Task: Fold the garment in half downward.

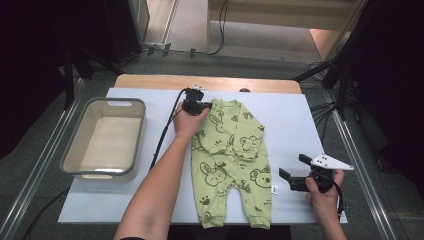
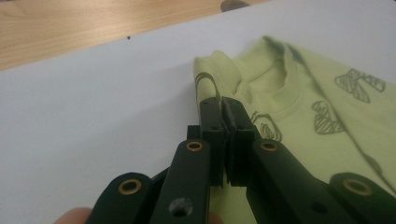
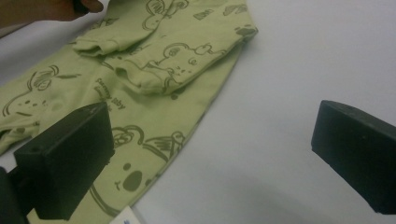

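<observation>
A light green baby onesie (image 1: 235, 160) with koala prints lies flat on the white mat (image 1: 295, 120), sleeves folded across its chest. At the garment's top left shoulder, my left gripper (image 1: 199, 107) is shut, and in the left gripper view the closed jaws of the left gripper (image 2: 224, 105) pinch a raised fold of the onesie (image 2: 299, 93) beside the neckline. My right gripper (image 1: 292, 166) hovers open to the right of the onesie's leg. In the right gripper view the right gripper (image 3: 210, 154) has only mat and the hem of the onesie (image 3: 154, 107) between its wide jaws.
A grey plastic bin (image 1: 120, 102) stands at the left of the mat. Bare wooden tabletop (image 1: 150, 81) shows behind the mat. A small white label (image 1: 274, 189) sticks out from the onesie's right leg. A black cable (image 1: 162, 137) trails from the left gripper.
</observation>
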A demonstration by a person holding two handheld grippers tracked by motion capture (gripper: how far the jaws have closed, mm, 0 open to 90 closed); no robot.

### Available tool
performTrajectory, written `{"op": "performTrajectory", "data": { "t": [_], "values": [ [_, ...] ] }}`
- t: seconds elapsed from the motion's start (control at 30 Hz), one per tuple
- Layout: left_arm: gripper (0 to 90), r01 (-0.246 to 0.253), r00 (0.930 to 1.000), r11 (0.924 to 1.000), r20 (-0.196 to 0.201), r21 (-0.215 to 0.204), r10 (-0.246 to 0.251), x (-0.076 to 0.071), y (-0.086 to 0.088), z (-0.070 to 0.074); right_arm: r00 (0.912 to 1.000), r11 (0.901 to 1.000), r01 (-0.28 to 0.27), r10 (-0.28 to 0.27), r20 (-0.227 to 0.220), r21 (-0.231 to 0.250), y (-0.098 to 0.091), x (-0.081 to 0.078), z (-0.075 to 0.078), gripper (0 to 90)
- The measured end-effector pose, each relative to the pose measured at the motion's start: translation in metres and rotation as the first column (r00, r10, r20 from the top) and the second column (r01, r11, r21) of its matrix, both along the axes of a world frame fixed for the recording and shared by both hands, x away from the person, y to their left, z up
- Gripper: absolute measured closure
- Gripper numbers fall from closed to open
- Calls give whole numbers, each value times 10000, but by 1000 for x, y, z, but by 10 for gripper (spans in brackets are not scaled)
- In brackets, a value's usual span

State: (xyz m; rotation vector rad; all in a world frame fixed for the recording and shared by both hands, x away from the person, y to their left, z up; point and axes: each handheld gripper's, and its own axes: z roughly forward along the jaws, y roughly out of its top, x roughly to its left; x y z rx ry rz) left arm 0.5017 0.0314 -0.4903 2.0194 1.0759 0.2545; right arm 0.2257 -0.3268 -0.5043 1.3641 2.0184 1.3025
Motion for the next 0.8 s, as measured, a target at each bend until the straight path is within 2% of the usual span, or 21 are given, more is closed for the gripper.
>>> {"op": "performTrajectory", "data": {
  "t": [0.2,0.53,0.8],
  "values": [
    [877,274,9991,9995,322,-181,-268,-7,-2,8,9995,9994,-316,316,-16,142,8,24,12,0],
    [877,434,9983,9988,402,-238,-424,-13,-6,14,9975,9974,-685,690,-180,240,27,70,28,0],
    [877,568,9974,9979,457,-319,-553,-18,-8,16,9963,9974,-716,712,-479,-64,37,111,37,0]
  ]
}}
